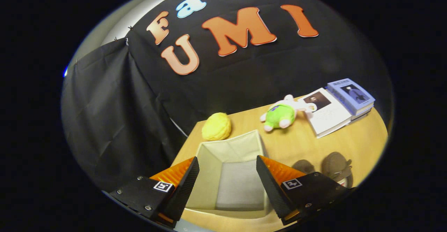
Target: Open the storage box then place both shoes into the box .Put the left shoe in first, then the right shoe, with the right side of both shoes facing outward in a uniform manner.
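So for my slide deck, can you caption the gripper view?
Open gripper poised above the open, empty storage box, shoes waiting on the table beside it.

The near wall of the storage box [228,148] is partly covered by the fingers of the hand-held gripper [227,176]. The shoes [331,167] are partly hidden behind one finger; left cannot be told from right.

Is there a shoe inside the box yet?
No, the open storage box between the hand-held gripper fingers holds nothing, and the shoes sit on the table beside it.
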